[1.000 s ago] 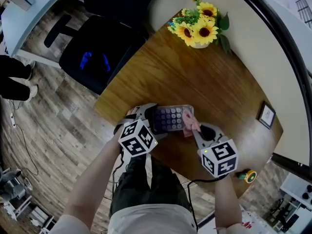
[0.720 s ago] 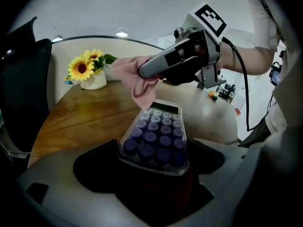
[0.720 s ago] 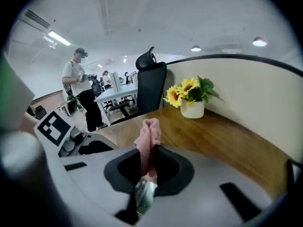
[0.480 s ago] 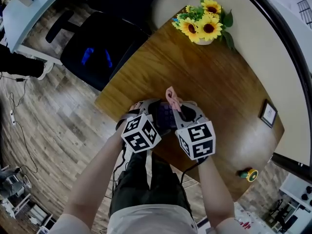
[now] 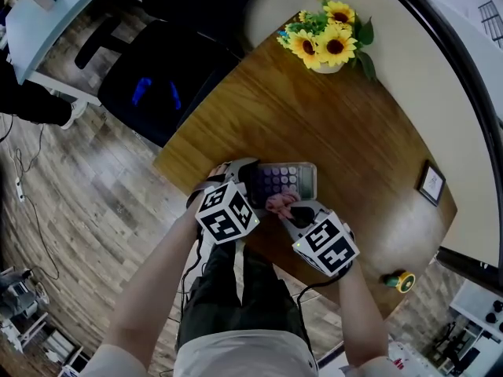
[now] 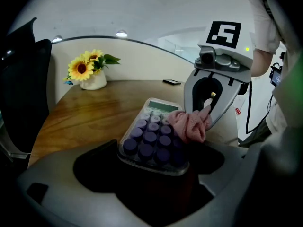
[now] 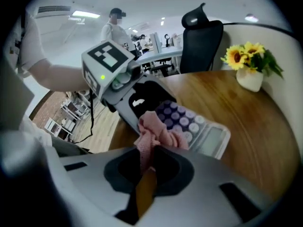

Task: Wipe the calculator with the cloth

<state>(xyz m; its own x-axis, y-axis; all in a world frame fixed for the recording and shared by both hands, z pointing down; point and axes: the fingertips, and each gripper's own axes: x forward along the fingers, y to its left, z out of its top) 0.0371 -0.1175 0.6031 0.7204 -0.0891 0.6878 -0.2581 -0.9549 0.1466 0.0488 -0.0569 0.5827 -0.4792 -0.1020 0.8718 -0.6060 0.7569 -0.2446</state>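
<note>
A calculator [image 5: 287,180] with purple keys lies flat near the front edge of the wooden table [image 5: 346,124]. My left gripper [image 5: 244,177] is shut on its left end; in the left gripper view the calculator [image 6: 152,137] sits between the jaws of the left gripper [image 6: 151,163]. A bunched pink cloth [image 5: 280,203] rests on the keys at the near side, with my right gripper [image 5: 286,208] shut on it. In the right gripper view the cloth [image 7: 156,132] hangs from the right gripper [image 7: 149,159] onto the calculator [image 7: 201,129].
A white vase of sunflowers [image 5: 326,44] stands at the table's far edge. A small picture frame [image 5: 430,185] lies at the right. A yellow tape roll [image 5: 403,283] lies near the front right edge. A black office chair [image 5: 157,85] stands left of the table.
The right gripper carried the cloth from the calculator's right end up over its far side, then back down to the near side of the keys. The left gripper stayed put.
</note>
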